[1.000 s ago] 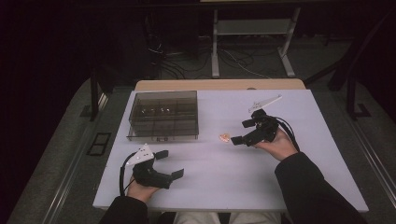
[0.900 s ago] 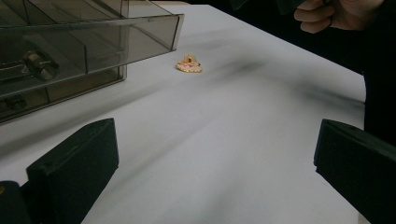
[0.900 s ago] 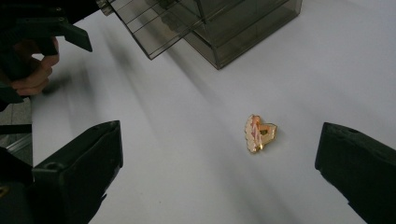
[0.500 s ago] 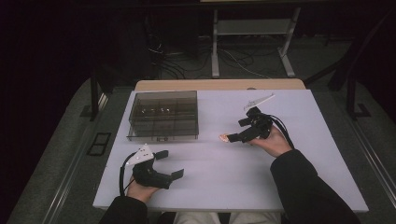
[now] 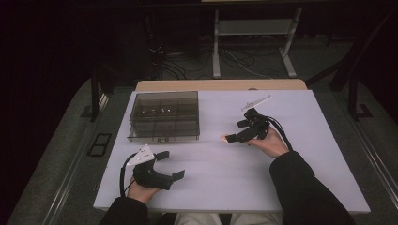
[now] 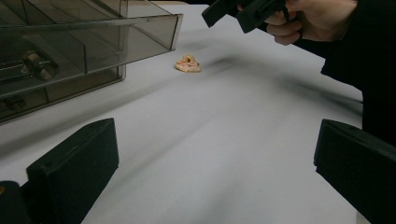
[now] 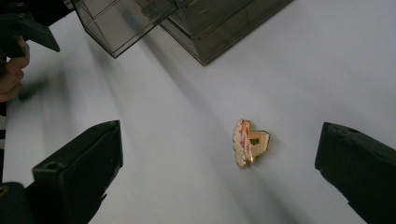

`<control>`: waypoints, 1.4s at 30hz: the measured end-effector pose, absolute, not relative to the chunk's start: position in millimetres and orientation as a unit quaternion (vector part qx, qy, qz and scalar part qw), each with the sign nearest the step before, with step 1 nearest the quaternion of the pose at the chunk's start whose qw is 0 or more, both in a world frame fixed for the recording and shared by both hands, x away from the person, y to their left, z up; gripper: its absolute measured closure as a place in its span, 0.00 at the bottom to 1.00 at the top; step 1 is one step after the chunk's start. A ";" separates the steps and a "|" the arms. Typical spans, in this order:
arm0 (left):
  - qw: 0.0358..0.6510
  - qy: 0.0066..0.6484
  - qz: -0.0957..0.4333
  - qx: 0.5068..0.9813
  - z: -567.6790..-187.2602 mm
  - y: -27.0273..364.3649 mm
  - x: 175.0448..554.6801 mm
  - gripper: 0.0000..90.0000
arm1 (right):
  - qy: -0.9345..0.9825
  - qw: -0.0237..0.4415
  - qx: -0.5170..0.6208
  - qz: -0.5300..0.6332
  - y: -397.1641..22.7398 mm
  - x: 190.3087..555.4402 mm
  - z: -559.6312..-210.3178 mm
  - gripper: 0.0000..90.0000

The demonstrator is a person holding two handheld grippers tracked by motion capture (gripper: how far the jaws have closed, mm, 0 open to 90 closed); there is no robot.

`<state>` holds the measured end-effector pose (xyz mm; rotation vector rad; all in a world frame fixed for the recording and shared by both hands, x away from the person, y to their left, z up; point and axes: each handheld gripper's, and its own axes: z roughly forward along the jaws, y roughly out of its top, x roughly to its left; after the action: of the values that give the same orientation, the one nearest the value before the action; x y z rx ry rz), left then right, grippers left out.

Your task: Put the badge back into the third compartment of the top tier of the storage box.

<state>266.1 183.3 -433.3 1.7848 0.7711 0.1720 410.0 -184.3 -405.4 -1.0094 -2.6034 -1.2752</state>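
1. The left gripper (image 5: 165, 165) rests near the table's (image 5: 300, 187) front edge, its jaws wide apart and empty.
2. The clear compartment box (image 5: 164, 116) holds small items too dim to identify.
3. The small orange-pink piece (image 7: 250, 142) lies on the table, between the box and the right gripper (image 5: 237, 136).
4. The right gripper's jaws are spread wide around the piece without touching it; judging by this, the pickup is not yet made and placing remains.

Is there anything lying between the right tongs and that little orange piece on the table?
No. In the right gripper view, bare white table lies between the open right tongs and the orange piece.
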 end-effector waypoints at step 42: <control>0.559 0.328 0.068 0.758 -433.9 185.0 266.7 0.00 | -0.837 0.034 -0.363 -0.408 -179.8 431.3 -440.9 0.40</control>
<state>266.7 185.0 -433.9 1.7881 0.7740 0.1596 431.3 -179.8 -440.9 -1.1169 -2.5738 -1.2543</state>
